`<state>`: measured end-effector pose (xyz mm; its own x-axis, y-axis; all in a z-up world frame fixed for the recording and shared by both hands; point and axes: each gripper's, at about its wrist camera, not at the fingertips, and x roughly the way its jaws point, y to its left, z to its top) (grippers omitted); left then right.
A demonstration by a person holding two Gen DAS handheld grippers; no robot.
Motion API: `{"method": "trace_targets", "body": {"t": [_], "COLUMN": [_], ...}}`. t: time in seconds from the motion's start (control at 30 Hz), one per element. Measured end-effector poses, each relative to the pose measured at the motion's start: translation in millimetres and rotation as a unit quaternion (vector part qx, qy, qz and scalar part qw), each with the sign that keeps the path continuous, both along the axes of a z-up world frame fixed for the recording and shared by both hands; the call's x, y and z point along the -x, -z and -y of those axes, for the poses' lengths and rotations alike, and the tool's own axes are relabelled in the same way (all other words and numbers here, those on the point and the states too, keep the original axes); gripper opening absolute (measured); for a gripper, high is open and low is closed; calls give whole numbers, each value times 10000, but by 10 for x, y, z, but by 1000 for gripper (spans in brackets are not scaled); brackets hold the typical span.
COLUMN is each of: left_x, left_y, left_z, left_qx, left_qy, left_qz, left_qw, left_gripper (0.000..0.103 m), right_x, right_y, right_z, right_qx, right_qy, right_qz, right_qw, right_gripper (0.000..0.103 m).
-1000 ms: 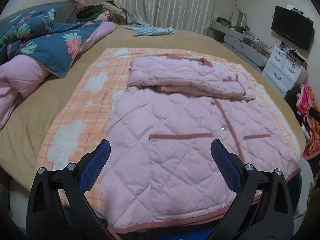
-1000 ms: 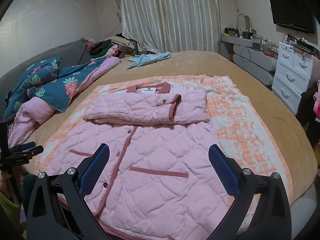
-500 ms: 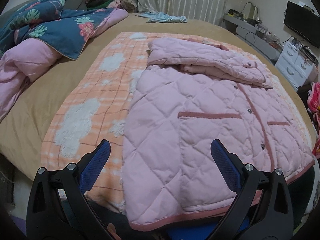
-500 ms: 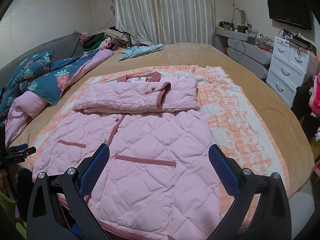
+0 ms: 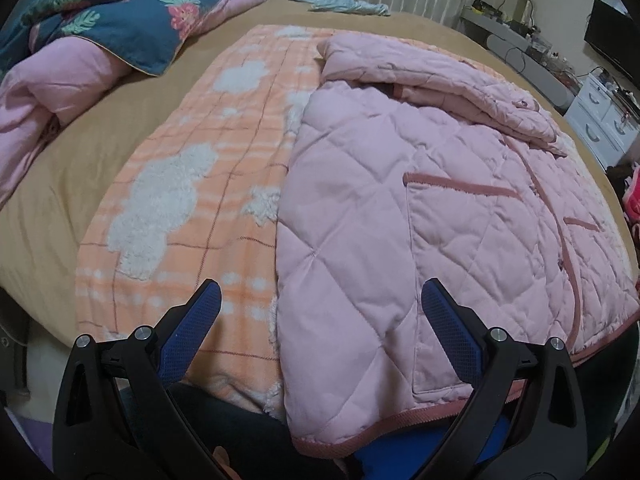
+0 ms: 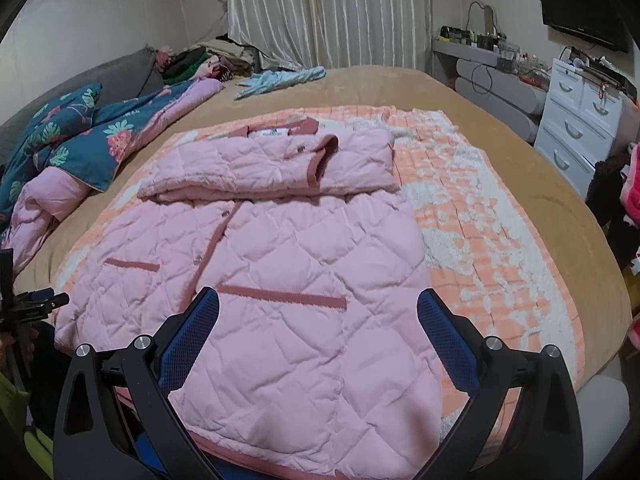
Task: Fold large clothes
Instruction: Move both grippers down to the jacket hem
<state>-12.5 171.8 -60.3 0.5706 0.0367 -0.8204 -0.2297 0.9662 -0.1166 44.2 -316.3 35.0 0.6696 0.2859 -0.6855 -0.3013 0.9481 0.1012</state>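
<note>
— Any writing on it?
— A white neck label (image 6: 273, 133), too small to read.
— How does it lie?
— The pink jacket (image 6: 280, 264) lies on the orange blanket (image 6: 480, 216), collar toward the bed's far edge, hem at the near edge, sleeves folded across.
— The grippers?
— Left gripper (image 5: 320, 312) and right gripper (image 6: 318, 312) both spread apart, empty, above the hem.

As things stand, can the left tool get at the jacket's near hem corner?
Probably yes: the left tool is open, right over the jacket edge, and nothing covers the hem corner just below it.
</note>
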Motion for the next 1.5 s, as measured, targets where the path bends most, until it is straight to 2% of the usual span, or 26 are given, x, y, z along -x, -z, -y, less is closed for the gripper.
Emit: {"method": "trace_targets", "body": {"t": [0.2, 0.4, 0.63, 0.9, 1.13, 1.23, 1.3, 1.33, 1.37, 1.4, 1.5], "left_x": [-48, -91, -102, -50, -11, 9, 23, 34, 36, 35, 33], "left_y": [134, 342, 406, 415, 432, 440, 440, 438, 438, 438, 442], "left_z": [33, 50, 47, 155, 147, 137, 142, 141, 140, 138, 138], "left_qx": [67, 289, 435, 387, 549, 610, 611, 607, 602, 600, 591], "left_qy": [86, 147, 155, 279, 274, 262, 274, 275, 276, 275, 275], "left_qz": [-198, -509, -588, -623, -613, -627, -626, -624, -624, -628, -633], "left_qw": [9997, 9982, 9972, 9969, 9962, 9958, 9958, 9958, 9959, 9958, 9959], "left_gripper": [94, 94, 94, 94, 94, 94, 94, 94, 94, 94, 94], "right_x": [-2, -2, 48, 99, 181, 218, 238, 253, 262, 269, 292], "right_y": [206, 405, 611, 871, 1079, 1082, 1019, 958, 885, 811, 555], "right_z": [124, 277, 398, 543, 399, 339, 354, 374, 396, 412, 401], "right_qx": [152, 232, 392, 409, 285, 260, 147, 60, -22, -130, -425], "right_qy": [71, 171, 111, -9, -414, -473, -471, -488, -509, -525, -654], "right_qz": [-233, -501, -859, -1600, -2083, -2035, -1919, -1809, -1664, -1548, -1105], "right_qw": [9996, 9983, 9955, 9863, 9768, 9776, 9802, 9823, 9847, 9865, 9908], "right_gripper": [99, 99, 99, 99, 98, 84, 60, 52, 34, 28, 23]}}
